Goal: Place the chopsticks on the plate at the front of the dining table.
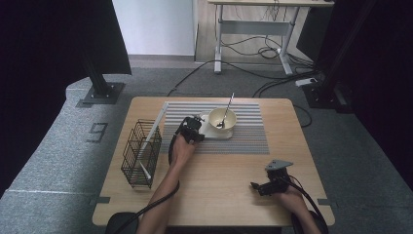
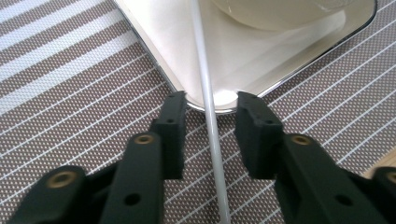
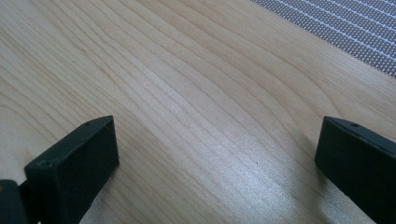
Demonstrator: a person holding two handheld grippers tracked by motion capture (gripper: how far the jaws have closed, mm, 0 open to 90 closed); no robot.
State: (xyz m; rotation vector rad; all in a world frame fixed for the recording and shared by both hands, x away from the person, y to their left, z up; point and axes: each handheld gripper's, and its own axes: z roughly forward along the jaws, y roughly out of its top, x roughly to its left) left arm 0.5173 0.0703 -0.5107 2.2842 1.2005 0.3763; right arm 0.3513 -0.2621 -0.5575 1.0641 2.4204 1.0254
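The thin white plastic rod (image 2: 208, 116) lies across the near left corner of the shallow white square tray (image 2: 299, 56) on the striped woven placemat (image 2: 70, 93), running between the parted jaws of the left hand-held gripper (image 2: 210, 126), whose pads stand clear of it. It looks light, stiff and smooth, so likely to slip; a firm pinch mid-shaft, off the tray rim, seems best. The right hand-held gripper (image 3: 217, 144) rests wide open and empty on the wooden bench (image 3: 187, 93)

free: table front (image 1: 219, 190) | blocked: wire basket (image 1: 141, 153) left, bowl (image 1: 222, 118) centre
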